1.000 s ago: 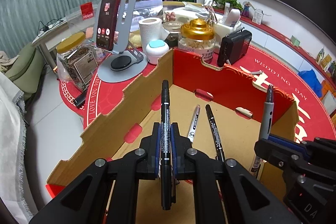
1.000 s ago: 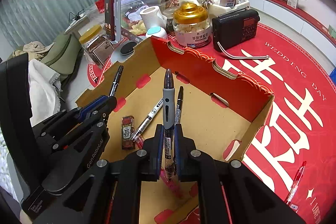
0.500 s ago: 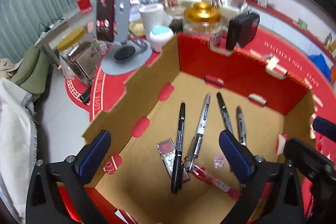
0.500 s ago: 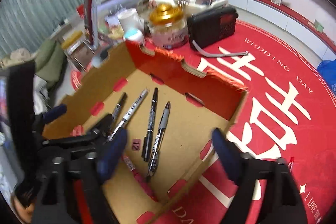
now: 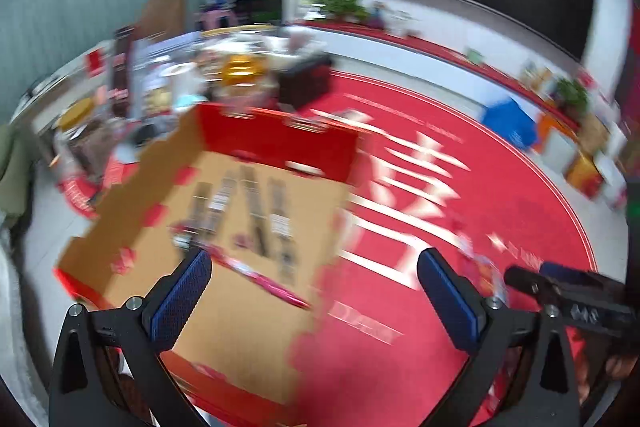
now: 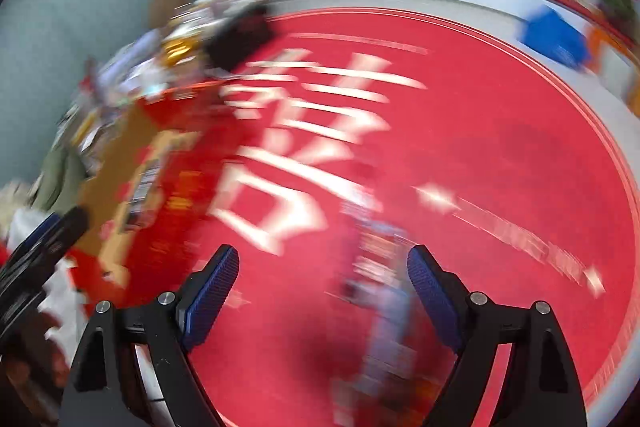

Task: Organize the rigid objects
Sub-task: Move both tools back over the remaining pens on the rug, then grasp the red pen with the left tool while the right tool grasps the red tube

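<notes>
The cardboard box (image 5: 120,227) with red inner walls sits left of centre in the left wrist view. Several dark pens (image 5: 256,211) and a pink pen (image 5: 260,279) lie on its floor. My left gripper (image 5: 314,267) is wide open and empty, hanging over the box's right edge and the red cloth. My right gripper (image 6: 323,259) is also open and empty above the red cloth (image 6: 480,147), with the box (image 6: 116,163) off to its left. A blurred, pen-like object (image 6: 380,267) lies on the cloth between its fingers. Both views are smeared by motion.
Jars, a phone stand and a black radio (image 5: 304,83) crowd the table behind the box. The red cloth with white lettering (image 5: 420,167) spreads to the right. The right gripper (image 5: 560,291) shows at the left wrist view's right edge.
Both grippers let go of their pens, which now lie in the box, and opened wide. Both then swung right, away from over the box towards the red cloth.
</notes>
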